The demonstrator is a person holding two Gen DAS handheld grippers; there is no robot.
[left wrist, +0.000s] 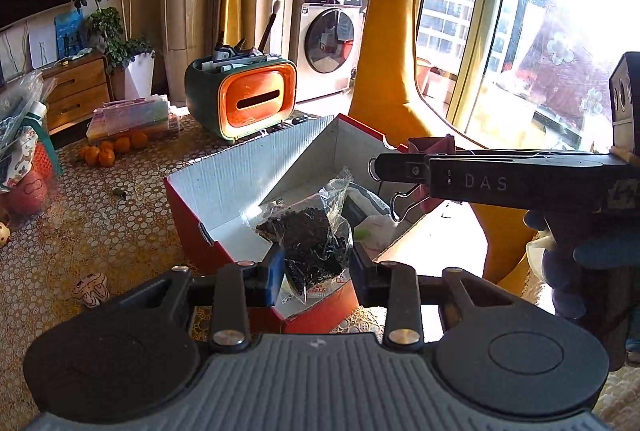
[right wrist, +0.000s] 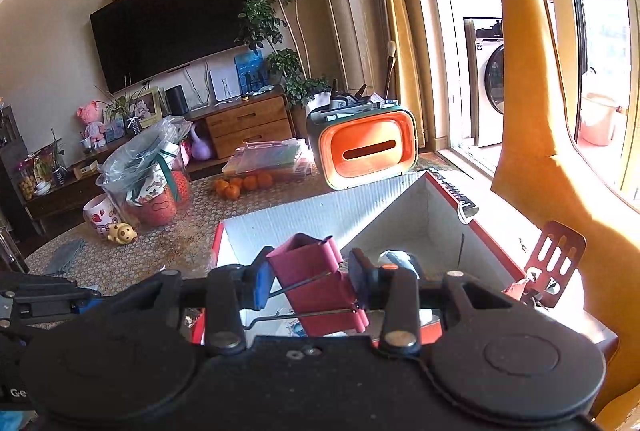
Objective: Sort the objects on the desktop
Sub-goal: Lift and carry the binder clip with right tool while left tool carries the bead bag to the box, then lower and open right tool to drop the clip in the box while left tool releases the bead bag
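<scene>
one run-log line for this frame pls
left gripper: jaws shut on clear bag | right gripper: jaws shut on red binder clip | both above red box

Red box's (left wrist: 192, 207) contents mostly hidden behind clear bag (left wrist: 312, 235) of dark bits.

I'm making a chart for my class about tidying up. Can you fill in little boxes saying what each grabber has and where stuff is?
left gripper: shut on a clear bag of small black bits
right gripper: shut on a dark red binder clip
red box: open, white inside, already holds some packets
both grippers: over the red box
orange tissue box: behind the red box, pens on top
oranges: on the table, left of the red box
</scene>
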